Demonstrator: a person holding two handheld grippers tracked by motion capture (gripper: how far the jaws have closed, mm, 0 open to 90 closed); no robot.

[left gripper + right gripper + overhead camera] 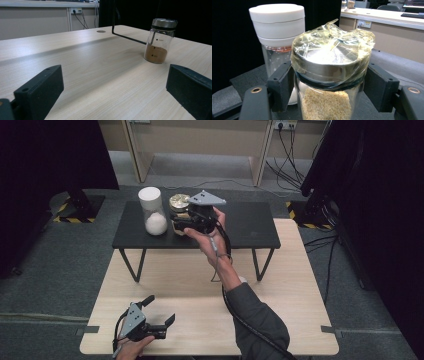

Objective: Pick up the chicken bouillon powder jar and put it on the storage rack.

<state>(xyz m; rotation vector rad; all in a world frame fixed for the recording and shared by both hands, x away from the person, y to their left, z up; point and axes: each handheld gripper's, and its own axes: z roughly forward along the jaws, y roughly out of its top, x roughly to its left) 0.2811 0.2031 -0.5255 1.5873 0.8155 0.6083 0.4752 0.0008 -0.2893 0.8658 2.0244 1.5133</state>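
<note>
A: Grippers first, left to right. My left gripper (159, 312) sits low at the near-left corner of the wooden table (300, 320), jaws apart, nothing between them. I read it as parked there to keep the middle free.

B: And what does it look at?

A: In the left gripper view, a jar of brown powder (159, 41) with a metal lid, standing ahead on the wood, well apart from the jaws. Printed marks on the glass are too small to read.

B: Right side?

A: My right gripper (186, 224) is over the black side table (250, 227), clamped on the grain jar (329, 82), 1 pad on each side just under the metal lid. Gripping the neck keeps the taped lid clear, I'd say. The jar stands just beside the white-capped jar (152, 211), which holds something white.

B: Anything unclear?

A: Plenty. From the high view my hand and the grey plate cover most of the grain jar. Whether its base rests on the black top or hangs above it, I cannot tell; the right gripper view cuts off the bottom. Behind it, 1 gold round thing (178, 201) is half hidden.
</note>
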